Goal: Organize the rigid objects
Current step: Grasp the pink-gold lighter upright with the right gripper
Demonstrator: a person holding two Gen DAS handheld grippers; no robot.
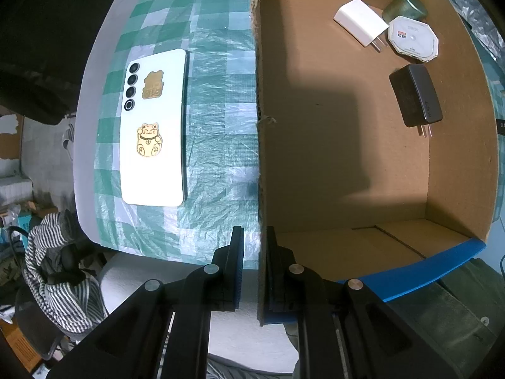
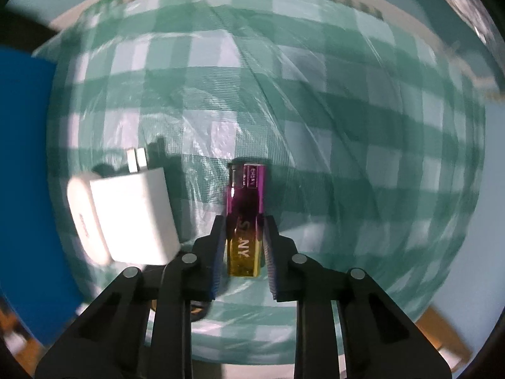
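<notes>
My left gripper [image 1: 255, 233] is shut on the near wall of a cardboard box [image 1: 260, 145], one finger on each side of it. Inside the box lie a white charger [image 1: 361, 25], a black charger [image 1: 416, 94], an octagonal white disc [image 1: 413, 38] and a green tin [image 1: 405, 4]. A white phone [image 1: 154, 126] with gold cat stickers lies face down on the green checked tablecloth [image 1: 217, 94] left of the box. My right gripper [image 2: 244, 224] is shut on a purple-and-gold lighter [image 2: 245, 214], held above the cloth. A white charger [image 2: 129, 214] lies to its left.
The box's outer side is blue [image 2: 25, 170] at the left of the right wrist view. A striped cloth [image 1: 53, 271] and floor clutter lie below the table's left edge. The tablecloth [image 2: 315, 110] stretches beyond the lighter.
</notes>
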